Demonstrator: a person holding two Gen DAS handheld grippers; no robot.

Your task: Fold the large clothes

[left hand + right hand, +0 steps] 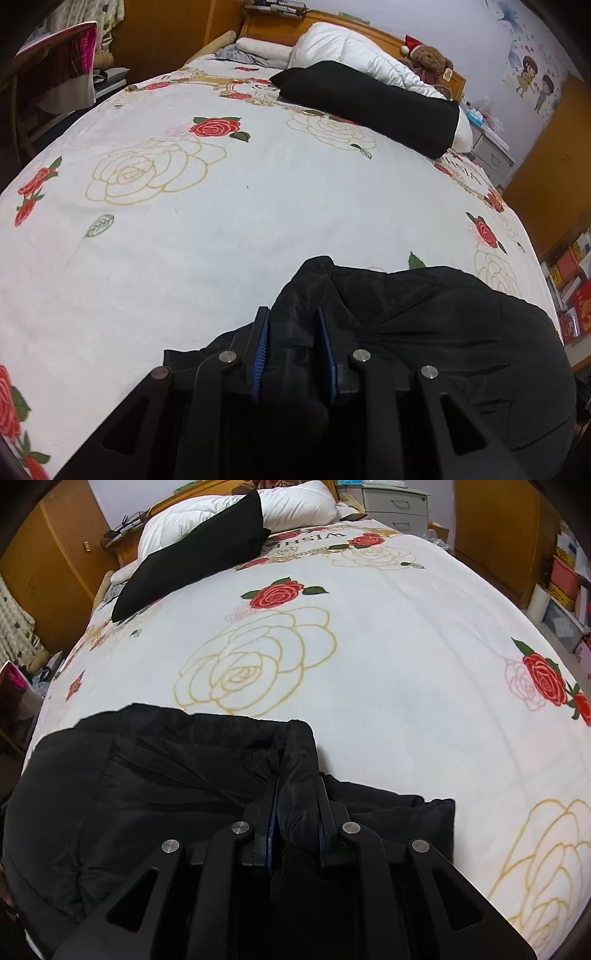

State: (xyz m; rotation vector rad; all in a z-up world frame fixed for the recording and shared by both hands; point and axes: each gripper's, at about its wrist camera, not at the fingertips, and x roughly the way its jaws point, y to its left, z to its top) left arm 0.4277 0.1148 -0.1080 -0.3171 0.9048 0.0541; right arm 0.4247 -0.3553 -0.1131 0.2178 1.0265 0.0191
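Observation:
A large black padded garment (443,332) lies bunched at the near edge of the bed; it also shows in the right wrist view (129,794). My left gripper (293,317) is shut on a thick fold at the garment's left corner, with fabric bulging between the blue-padded fingers (261,347). My right gripper (297,786) is shut on the garment's right corner, fabric pinched between its fingers (271,812). Both corners are held just above the rose-print blanket (184,240).
A folded black item (369,103) lies on a white duvet (351,51) near the headboard, with a teddy bear (428,59) behind. A chair (55,70) stands at the left of the bed. Drawers (395,506) and shelves of boxes (565,590) stand at the right.

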